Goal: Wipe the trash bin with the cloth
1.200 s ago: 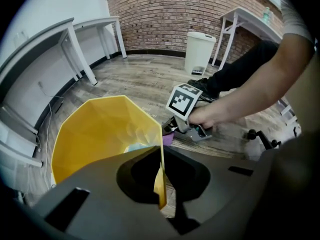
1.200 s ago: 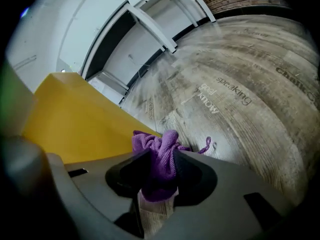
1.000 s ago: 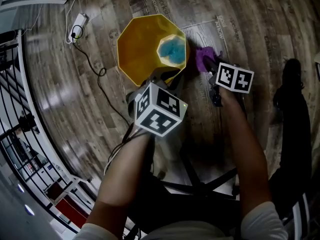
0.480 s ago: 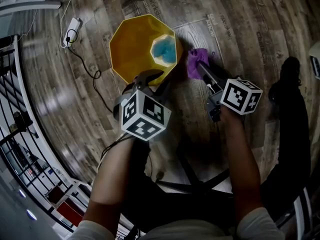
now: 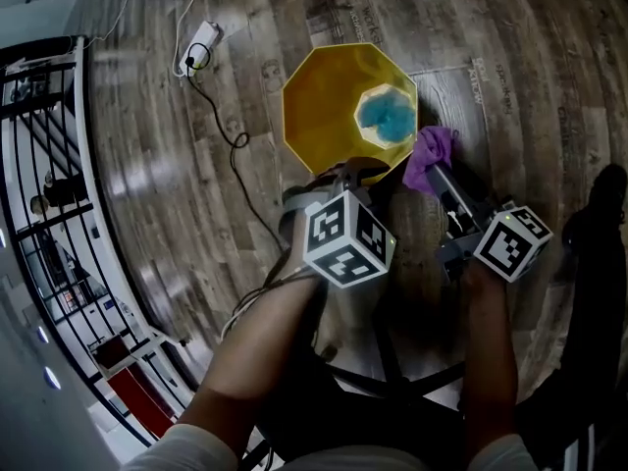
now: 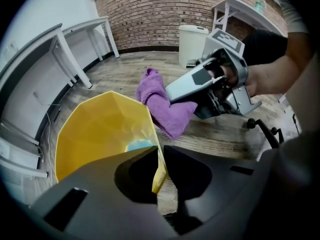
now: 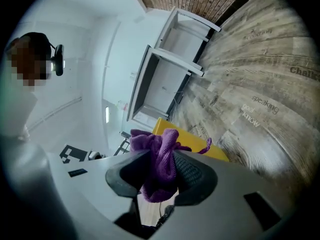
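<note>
1. Floor (image 5: 530, 57): grey-brown wood-look planks with a soft sheen. Several planks beyond the trash bin carry printed words.
2. Trash bin (image 5: 324, 106): yellow and faceted, with an open top. It stands on the floor, and a light blue object (image 5: 386, 116) lies at its bottom.
3. Left tool (image 6: 158, 151): it points steeply down at the near rim of the trash bin. Its jaws have just been closing. The thin yellow wall stands between them and the tips pinch it.
4. Right tool (image 7: 162, 156): pressed onto the bunched purple cloth (image 5: 429, 155), which it holds off the floor. The cloth is just beside the outer wall of the trash bin, on the right in the head view. Contact with the wall cannot be determined.
5. Power strip (image 5: 201, 42): white, on the floor to the left of the trash bin. A dark cable (image 5: 235, 155) trails from it past the bin.
6. Room: a brick wall (image 6: 165, 9) stands behind the trash bin, with a white lidded container (image 6: 192, 44) in front of it. White benches (image 6: 75, 44) line the left side.
</note>
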Demonstrator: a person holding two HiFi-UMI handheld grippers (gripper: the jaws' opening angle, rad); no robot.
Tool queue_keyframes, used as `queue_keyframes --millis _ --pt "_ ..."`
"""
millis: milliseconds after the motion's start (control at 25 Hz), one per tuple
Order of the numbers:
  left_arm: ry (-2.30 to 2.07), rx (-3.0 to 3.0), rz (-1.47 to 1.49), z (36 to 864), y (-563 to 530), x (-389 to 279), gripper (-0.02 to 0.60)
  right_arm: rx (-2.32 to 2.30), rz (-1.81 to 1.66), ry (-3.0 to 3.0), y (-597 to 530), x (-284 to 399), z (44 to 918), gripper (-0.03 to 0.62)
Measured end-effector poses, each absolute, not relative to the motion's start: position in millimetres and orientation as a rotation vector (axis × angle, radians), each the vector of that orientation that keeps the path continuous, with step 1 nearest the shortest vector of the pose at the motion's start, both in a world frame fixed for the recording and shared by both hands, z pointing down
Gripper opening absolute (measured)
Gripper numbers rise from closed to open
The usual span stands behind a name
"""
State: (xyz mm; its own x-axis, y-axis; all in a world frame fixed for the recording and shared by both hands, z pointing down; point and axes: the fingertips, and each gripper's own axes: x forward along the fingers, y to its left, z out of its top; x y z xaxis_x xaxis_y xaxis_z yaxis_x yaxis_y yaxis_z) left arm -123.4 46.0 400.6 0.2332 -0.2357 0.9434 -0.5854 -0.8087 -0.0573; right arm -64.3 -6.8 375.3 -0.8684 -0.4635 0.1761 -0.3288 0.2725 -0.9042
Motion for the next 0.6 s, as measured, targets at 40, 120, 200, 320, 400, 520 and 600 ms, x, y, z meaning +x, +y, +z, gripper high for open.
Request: queue_keyframes --millis 40,120,200,320,400,520,600 --pt "-0.763 2.204 1.598 400 46 -124 0.040 -0.747 -1.667 2.402 -7 -67 377 0.140" --pt "-0.762 2.206 1.592 399 46 -125 0.040 -0.734 -1.670 2.403 -9 -69 378 0.141" --pt "-0.760 2.211 1.588 398 45 -124 0.040 -0.727 -1.672 2.403 -11 -68 380 0.141" --pt "-0.757 2.215 1.584 399 46 -124 0.040 -0.747 -1.686 2.401 -12 -68 391 0.141" --pt "-0.758 2.219 1.581 398 47 -124 0.040 -0.768 -1.698 2.395 -12 -69 400 0.141" --pt "-0.767 2.218 1.586 397 47 -129 0.040 -0.786 -1.713 2.376 -15 -76 413 0.141" --pt "-0.770 2.212 1.590 398 46 -131 0.040 -0.805 -1.730 2.371 -18 -79 424 0.140"
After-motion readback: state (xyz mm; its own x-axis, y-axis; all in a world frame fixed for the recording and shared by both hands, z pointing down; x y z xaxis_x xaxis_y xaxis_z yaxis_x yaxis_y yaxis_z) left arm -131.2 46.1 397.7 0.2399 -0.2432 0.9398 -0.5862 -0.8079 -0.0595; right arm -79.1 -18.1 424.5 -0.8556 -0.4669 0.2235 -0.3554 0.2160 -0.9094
